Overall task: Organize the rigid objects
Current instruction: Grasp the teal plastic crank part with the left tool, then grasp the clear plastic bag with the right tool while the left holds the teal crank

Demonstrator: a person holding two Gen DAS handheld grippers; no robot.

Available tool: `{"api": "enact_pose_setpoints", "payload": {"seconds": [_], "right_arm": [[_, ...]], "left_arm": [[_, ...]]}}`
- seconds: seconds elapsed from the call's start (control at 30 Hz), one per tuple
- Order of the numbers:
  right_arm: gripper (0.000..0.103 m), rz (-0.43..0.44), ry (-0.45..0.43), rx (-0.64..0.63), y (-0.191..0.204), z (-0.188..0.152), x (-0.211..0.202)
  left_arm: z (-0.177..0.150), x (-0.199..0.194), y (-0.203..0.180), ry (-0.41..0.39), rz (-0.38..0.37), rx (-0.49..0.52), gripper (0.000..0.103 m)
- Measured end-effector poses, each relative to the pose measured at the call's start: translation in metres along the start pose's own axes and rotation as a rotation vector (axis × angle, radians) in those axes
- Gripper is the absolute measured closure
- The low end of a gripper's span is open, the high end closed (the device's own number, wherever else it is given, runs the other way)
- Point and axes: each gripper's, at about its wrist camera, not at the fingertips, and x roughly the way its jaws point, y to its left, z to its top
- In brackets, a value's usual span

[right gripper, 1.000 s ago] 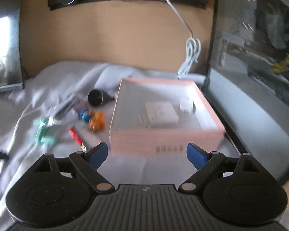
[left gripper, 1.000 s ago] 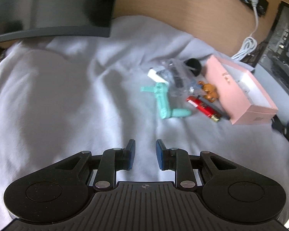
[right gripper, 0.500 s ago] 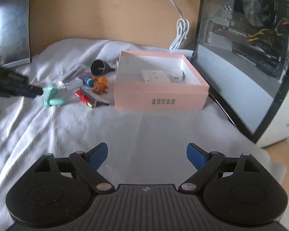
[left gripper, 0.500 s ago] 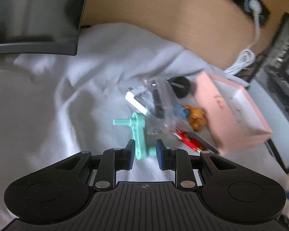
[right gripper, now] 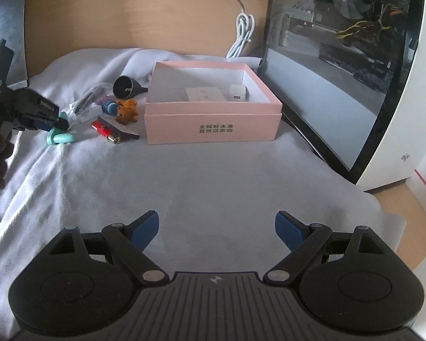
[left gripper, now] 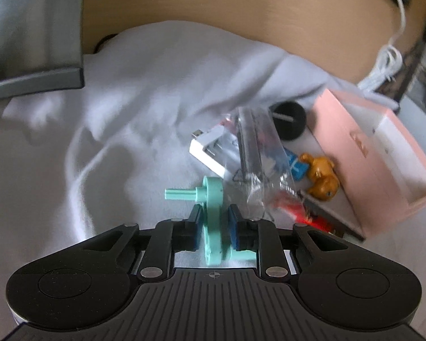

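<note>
The left hand-held gripper (left gripper: pixel 213 227) has just closed on the mint-green crank (left gripper: pixel 213 216); the right hand-held gripper (right gripper: pixel 216 231) hangs wide open, empty.

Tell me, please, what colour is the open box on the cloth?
Pale pink box, white inside; clearest in the right wrist view.

A mint-green plastic crank-shaped part (left gripper: pixel 213 221) lies on the cloth. Beside it lies a small pile. An open pink cardboard box (right gripper: pixel 213 125) stands just right.

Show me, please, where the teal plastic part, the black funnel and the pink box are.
teal plastic part (left gripper: pixel 213 199), left wrist view, on its flat arm.
black funnel (right gripper: pixel 125 87), right wrist view, on the cone's open mouth.
pink box (right gripper: pixel 213 126), right wrist view, on the front wall.
</note>
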Motion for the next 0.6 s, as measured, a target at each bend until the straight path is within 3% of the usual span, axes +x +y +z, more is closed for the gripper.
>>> {"api": "enact_pose_setpoints", "payload": {"seconds": [0.3, 0.6], "right_arm": [[0.013, 0.115, -0.001, -0.022, 0.016, 0.035, 0.023], [0.015, 0.321, -0.073, -0.115, 0.081, 0.117, 0.068]], "left_arm": [[-0.031, -0.039, 0.014, 0.033, -0.051, 0.072, 0.084], [-0.068, -0.082, 0.039, 0.09, -0.043, 0.033, 0.084]]}}
